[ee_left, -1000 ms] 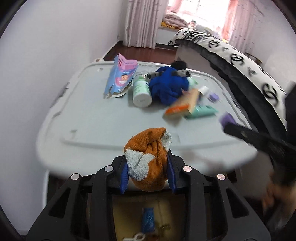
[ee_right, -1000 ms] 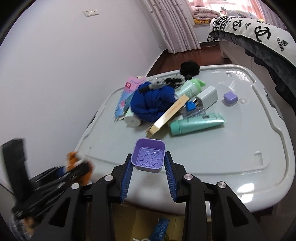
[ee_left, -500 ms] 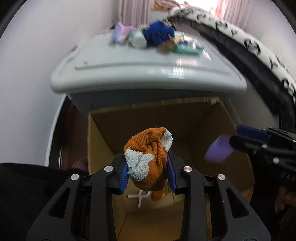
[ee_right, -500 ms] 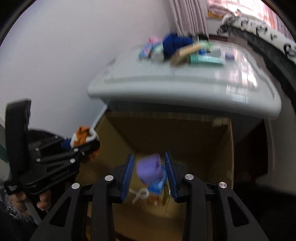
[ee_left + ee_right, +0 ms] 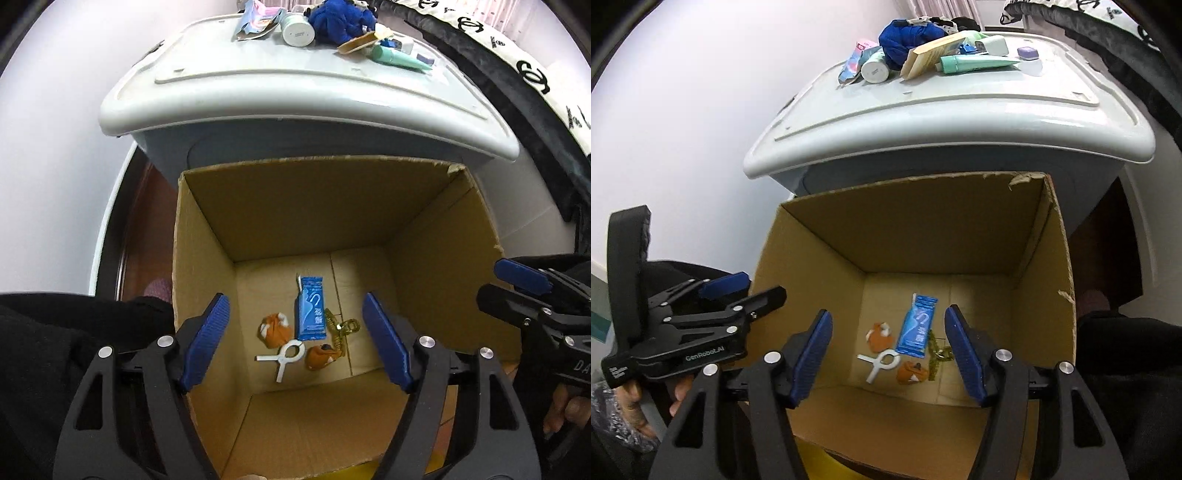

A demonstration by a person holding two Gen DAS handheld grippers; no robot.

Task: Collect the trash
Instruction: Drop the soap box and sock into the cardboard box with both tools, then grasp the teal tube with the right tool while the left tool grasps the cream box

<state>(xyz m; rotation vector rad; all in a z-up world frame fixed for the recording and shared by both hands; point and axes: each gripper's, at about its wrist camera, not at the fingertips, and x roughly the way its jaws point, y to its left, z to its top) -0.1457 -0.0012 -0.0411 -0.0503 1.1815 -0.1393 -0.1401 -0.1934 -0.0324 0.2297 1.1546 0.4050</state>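
Trash lies at the bottom of the cardboard box (image 5: 207,236), right under our two claws. Our left claw (image 5: 295,341) has just been opening and is spread wide with nothing between its blue pads. Our right claw (image 5: 888,356) has just been opening too, and it is spread and empty.

Down in the box we see two orange socks (image 5: 274,329), one on each side of a white clip (image 5: 283,356). A blue packet (image 5: 310,314) lies flat just beside them, with a gold hair clip (image 5: 340,330) next to it. We cannot find the purple cup in the box.

The box walls are tall and its top is wide open. Its far rim is torn at one corner. Behind it stands a grey bin, and its lid (image 5: 960,114) is a surface with more things piled at the far end: a blue cloth (image 5: 905,38), a green tube (image 5: 975,62), a white bottle (image 5: 874,71).
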